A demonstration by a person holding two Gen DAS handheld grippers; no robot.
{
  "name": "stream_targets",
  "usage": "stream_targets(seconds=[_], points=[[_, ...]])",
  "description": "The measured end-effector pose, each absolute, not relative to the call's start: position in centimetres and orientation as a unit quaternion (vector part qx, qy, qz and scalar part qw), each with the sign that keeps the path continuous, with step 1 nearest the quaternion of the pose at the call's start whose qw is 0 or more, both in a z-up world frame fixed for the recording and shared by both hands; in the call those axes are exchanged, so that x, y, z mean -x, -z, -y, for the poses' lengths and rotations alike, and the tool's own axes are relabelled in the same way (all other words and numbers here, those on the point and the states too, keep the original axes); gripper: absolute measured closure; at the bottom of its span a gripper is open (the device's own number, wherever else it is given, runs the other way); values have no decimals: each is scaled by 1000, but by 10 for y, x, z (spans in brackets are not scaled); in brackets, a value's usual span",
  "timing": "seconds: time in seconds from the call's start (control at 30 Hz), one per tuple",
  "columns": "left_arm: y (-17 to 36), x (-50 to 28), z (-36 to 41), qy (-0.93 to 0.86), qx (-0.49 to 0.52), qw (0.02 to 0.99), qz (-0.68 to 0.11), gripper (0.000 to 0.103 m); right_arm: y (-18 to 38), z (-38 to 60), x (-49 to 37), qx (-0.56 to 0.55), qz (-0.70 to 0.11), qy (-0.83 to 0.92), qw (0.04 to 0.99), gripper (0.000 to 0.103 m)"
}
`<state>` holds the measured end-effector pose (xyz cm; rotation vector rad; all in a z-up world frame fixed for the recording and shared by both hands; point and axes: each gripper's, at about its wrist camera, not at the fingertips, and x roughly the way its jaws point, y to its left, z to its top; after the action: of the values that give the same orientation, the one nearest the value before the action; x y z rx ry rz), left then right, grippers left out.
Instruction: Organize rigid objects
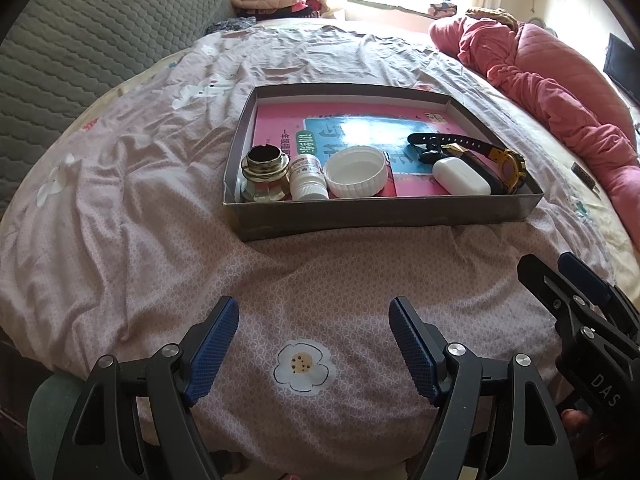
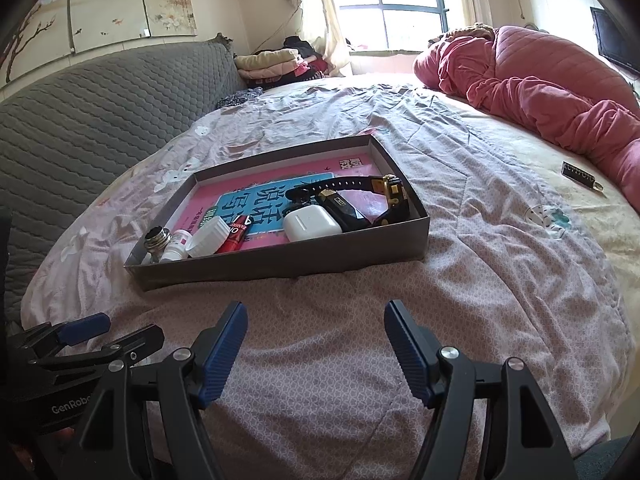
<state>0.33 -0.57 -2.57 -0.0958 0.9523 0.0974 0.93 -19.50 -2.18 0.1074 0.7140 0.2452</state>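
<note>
While both claws are held low over the bed, nothing is gripped by either.

Left claw point(image 1: 314, 346): seen at the bottom of the left wrist view, blue pads spread wide, only the bedsheet point(image 1: 120, 216) between them.

Right claw point(image 2: 316, 350): seen at the bottom of the right wrist view, jaws likewise wide apart and empty; its fingers are also caught at the lower right of the left wrist view.

Grey tray point(image 1: 360, 216): set on the bedsheet at frame centre, well apart from both claws, lined by a pink and blue book point(image 1: 280, 120).

Tray, near left corner: a metal threaded fitting point(image 1: 266, 176), a small white bottle point(image 1: 306, 178) just beside it, then a white ribbed cap point(image 1: 356, 178).

Red tube point(image 2: 236, 236): shown only in the right wrist view, beside the cap.

Tray, right side: a white earbud case point(image 1: 460, 178), with a black and gold watch point(image 1: 508, 166) behind it.

Upper right: a pink quilt point(image 1: 560, 92) is bunched along the bed's edge.
</note>
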Motion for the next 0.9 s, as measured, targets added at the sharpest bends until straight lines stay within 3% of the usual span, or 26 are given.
stream_targets(seconds=[0.9], points=[[31, -6, 2, -53, 48, 881, -468, 24, 19, 192, -9, -42, -349, -123, 928, 33]])
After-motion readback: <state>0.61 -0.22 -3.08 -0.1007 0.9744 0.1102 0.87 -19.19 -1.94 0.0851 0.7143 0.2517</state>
